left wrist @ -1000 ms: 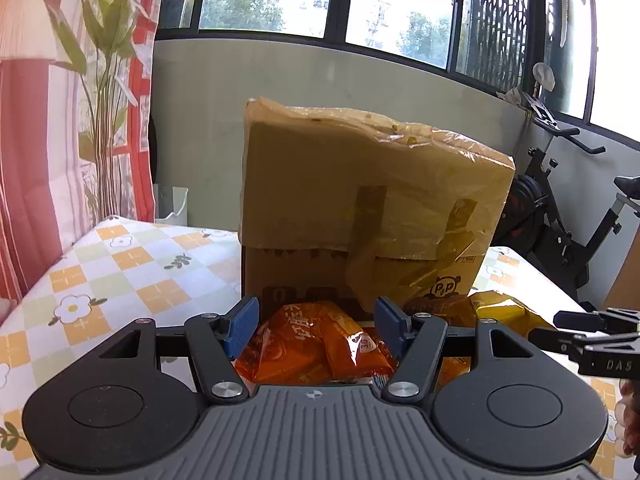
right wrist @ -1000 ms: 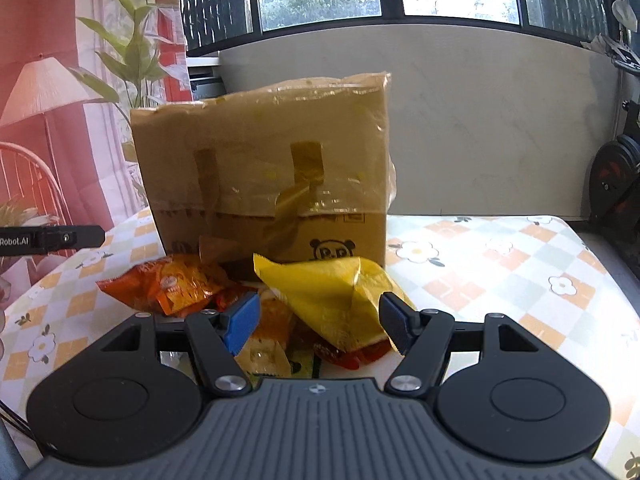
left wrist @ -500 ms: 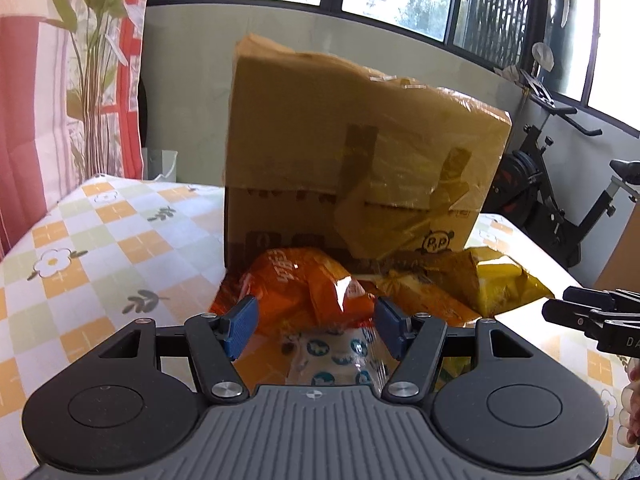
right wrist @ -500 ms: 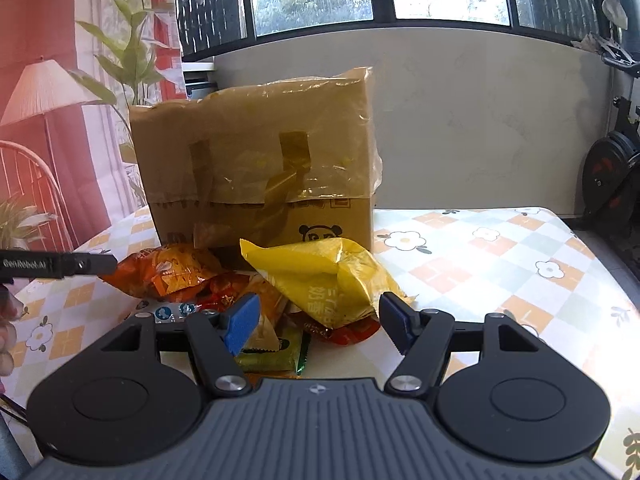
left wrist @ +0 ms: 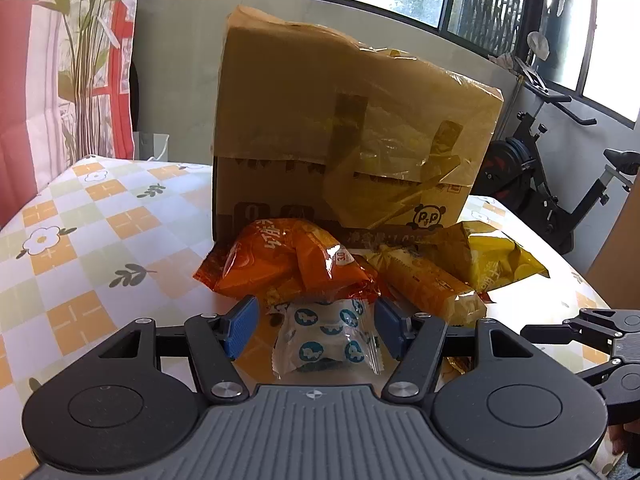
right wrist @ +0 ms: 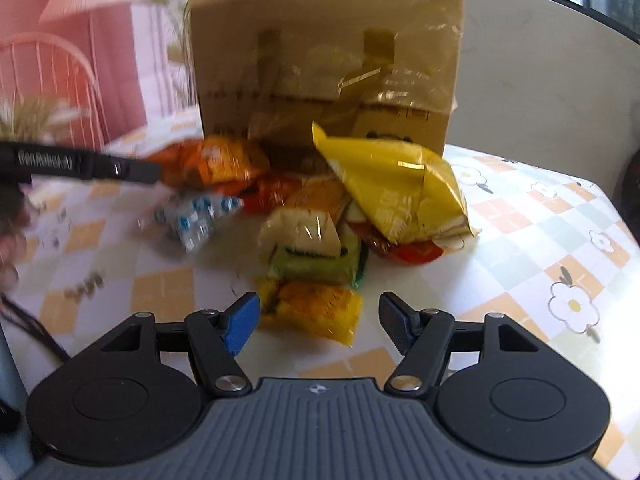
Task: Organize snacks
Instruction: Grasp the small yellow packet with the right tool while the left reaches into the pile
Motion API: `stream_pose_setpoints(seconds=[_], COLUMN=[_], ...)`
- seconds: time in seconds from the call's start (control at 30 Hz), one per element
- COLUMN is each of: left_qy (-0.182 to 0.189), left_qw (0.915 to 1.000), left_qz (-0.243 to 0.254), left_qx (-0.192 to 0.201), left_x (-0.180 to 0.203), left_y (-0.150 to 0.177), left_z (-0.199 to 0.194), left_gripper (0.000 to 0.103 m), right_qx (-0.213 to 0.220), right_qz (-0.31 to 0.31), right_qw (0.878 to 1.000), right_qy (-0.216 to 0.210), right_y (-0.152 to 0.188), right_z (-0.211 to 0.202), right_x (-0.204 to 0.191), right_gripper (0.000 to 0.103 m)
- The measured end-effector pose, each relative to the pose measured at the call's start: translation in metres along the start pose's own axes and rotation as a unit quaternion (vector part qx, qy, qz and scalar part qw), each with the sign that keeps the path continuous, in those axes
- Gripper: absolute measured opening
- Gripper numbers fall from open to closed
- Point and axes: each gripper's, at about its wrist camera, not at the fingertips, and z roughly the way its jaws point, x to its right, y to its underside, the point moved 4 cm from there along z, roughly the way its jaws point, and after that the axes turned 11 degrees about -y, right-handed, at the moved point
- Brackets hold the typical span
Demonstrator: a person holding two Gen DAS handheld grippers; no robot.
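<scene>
A heap of snack packets lies on the table in front of a taped cardboard box (left wrist: 352, 120) (right wrist: 328, 60). My left gripper (left wrist: 316, 328) hangs open just above a clear packet with blue dots (left wrist: 326, 336), its pads apart from it. Behind that lie an orange bag (left wrist: 280, 258) and a yellow bag (left wrist: 500, 260). My right gripper (right wrist: 318, 322) is open too, with a small orange-yellow packet (right wrist: 312, 308) just beyond its fingertips. Farther on sit a green-and-cream packet (right wrist: 312, 248), the big yellow bag (right wrist: 396, 188) and the blue-dotted packet (right wrist: 200, 216).
The table (left wrist: 80, 240) wears a checked cloth with flowers (right wrist: 560, 240). An exercise bike (left wrist: 560, 184) stands beyond the table's right side and a curtain (left wrist: 48, 60) hangs at the left. A finger of the left gripper crosses the right wrist view at the left edge.
Both grippers have dropped and tipped down toward the snack heap. The blue-dotted packet has come between the left fingers, and the small orange-yellow packet now shows before the right ones. Both jaws stay equally wide.
</scene>
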Motion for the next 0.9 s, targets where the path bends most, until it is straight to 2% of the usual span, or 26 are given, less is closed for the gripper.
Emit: stream_pose_setpoints(seconds=[0.13, 0.3, 0.5, 0.77, 0.9], left_qy=[0.001, -0.002, -0.001, 0.003, 0.005], left_qw=[1.0, 1.0, 0.9999, 0.9998, 0.9998], left_qz=[-0.001, -0.003, -0.005, -0.013, -0.011], left_qx=[-0.002, -0.004, -0.009, -0.014, -0.016], left_x=[0.001, 0.0, 0.001, 0.001, 0.003], left_y=[0.002, 0.002, 0.005, 0.008, 0.01], left_z=[0.0, 0.0, 0.002, 0.004, 0.004], left_gripper=[0.066, 0.066, 0.066, 0.066, 0.066], right_qx=[-0.024, -0.038, -0.046, -0.065, -0.049], right_qz=[-0.033, -0.047, -0.032, -0.012, -0.022], right_qw=[0.999, 0.998, 0.997, 0.994, 0.995], right_qy=[-0.001, -0.033, -0.061, -0.083, -0.081], right_y=[0.0, -0.007, -0.012, -0.005, -0.01], right_z=[0.009, 0.023, 0.035, 0.021, 0.016], right_x=[0.004, 0.002, -0.003, -0.016, -0.018], right_gripper=[0.069, 0.07, 0.07, 0.07, 0.07])
